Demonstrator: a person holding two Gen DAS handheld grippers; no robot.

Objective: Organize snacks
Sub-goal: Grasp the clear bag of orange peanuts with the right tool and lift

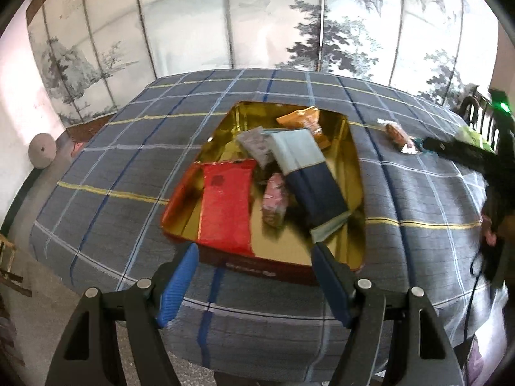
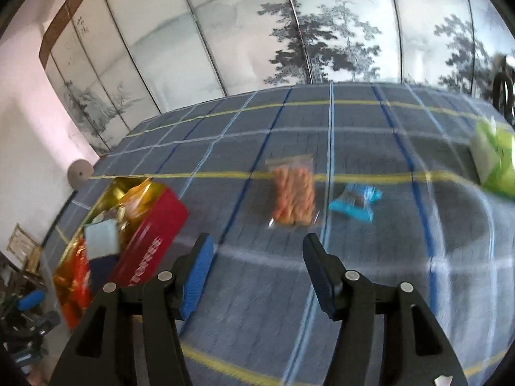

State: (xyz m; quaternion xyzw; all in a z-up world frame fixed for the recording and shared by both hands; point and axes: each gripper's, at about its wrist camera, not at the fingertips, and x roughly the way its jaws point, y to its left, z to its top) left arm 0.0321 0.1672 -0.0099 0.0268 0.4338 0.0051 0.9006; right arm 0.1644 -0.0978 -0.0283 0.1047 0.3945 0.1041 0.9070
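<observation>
A red tin with a gold inside (image 1: 341, 167) sits on the plaid tablecloth and holds several snack packets: a red one (image 1: 225, 206), a blue-and-grey one (image 1: 309, 173), a pink one (image 1: 273, 199), an orange one (image 1: 305, 122). My left gripper (image 1: 254, 251) is open and empty just above the tin's near rim. In the right wrist view the tin (image 2: 151, 234) is at the left. My right gripper (image 2: 257, 241) is open and empty, just short of a clear packet of orange snacks (image 2: 293, 193). A blue packet (image 2: 355, 201) and a green bag (image 2: 495, 164) lie further right.
The clear orange packet also shows on the cloth to the right of the tin (image 1: 399, 135), with the other gripper's black arm (image 1: 463, 154) beside it. A painted folding screen (image 1: 257, 25) stands behind the table. The table's near edge drops to the floor (image 1: 32, 289) at the left.
</observation>
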